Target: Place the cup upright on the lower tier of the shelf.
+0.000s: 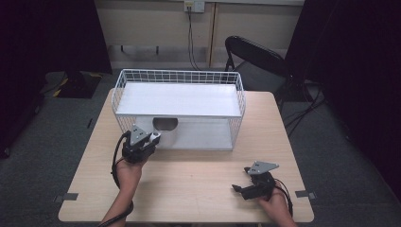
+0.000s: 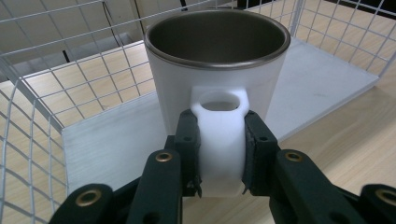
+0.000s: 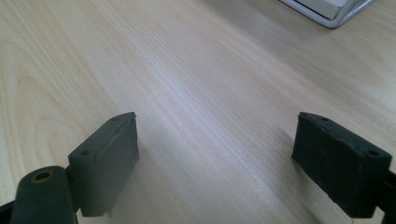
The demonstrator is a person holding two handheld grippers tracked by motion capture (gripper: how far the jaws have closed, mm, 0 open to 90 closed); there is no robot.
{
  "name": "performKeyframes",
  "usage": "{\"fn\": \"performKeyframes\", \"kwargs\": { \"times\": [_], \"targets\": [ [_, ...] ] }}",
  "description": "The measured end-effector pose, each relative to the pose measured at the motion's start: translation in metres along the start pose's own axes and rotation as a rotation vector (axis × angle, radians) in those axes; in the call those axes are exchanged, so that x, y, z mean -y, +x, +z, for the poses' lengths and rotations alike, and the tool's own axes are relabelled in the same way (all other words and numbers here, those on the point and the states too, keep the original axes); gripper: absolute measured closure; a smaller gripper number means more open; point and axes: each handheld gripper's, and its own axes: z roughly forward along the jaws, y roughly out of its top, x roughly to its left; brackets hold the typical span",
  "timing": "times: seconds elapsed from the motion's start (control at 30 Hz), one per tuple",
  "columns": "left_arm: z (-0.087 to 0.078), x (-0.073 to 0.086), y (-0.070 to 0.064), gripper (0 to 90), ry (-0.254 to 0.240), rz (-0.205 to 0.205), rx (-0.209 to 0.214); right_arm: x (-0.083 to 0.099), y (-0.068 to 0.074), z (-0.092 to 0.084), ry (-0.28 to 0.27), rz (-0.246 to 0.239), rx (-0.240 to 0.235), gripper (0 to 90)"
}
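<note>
A white mug (image 2: pixel 215 70) with a dark metal inside stands on the lower shelf of a white wire rack (image 1: pixel 239 94); in the high view the mug (image 1: pixel 166 128) sits at the rack's front left. My left gripper (image 2: pixel 219 149) is shut on the mug's white handle (image 2: pixel 219 140), one jaw on each side. In the high view the left gripper (image 1: pixel 150 139) reaches into the rack's open front. My right gripper (image 1: pixel 243 182) hovers low over the table (image 1: pixel 189 175) near its front right, open with nothing between its fingers (image 3: pixel 109 158).
The rack has a white upper shelf (image 1: pixel 177 99) above the mug and a white lower shelf (image 2: pixel 107 140). Its corner (image 3: pixel 327 11) shows far off in the right gripper view. A black folding chair (image 1: pixel 255 59) stands behind the table's far right.
</note>
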Motion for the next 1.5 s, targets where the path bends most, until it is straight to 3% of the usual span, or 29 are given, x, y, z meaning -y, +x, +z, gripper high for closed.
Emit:
{"fn": "performKeyframes", "kwargs": {
  "times": [0.1,0.2,0.23,0.63,1.5],
  "targets": [
    [0.001,0.0,0.0,72.1,0.002,0.006,-0.006,0.0,0.0,0.0,0.001,0.001,0.0,13.4],
    [0.006,0.0,-0.002,72.1,-0.004,-0.012,-0.002,0.0,0.0,0.0,0.001,0.001,0.0,13.4],
    [0.006,0.0,-0.001,72.1,0.007,0.005,-0.003,0.0,0.0,0.0,0.0,0.0,0.0,13.4],
    [0.017,-0.002,-0.005,72.1,0.01,0.008,-0.008,0.0,0.0,0.0,0.001,0.001,0.0,13.4],
    [0.036,-0.005,-0.012,72.1,0.001,0.0,-0.055,0.0,0.0,0.0,0.0,0.001,-0.001,13.4]
  ]
}}
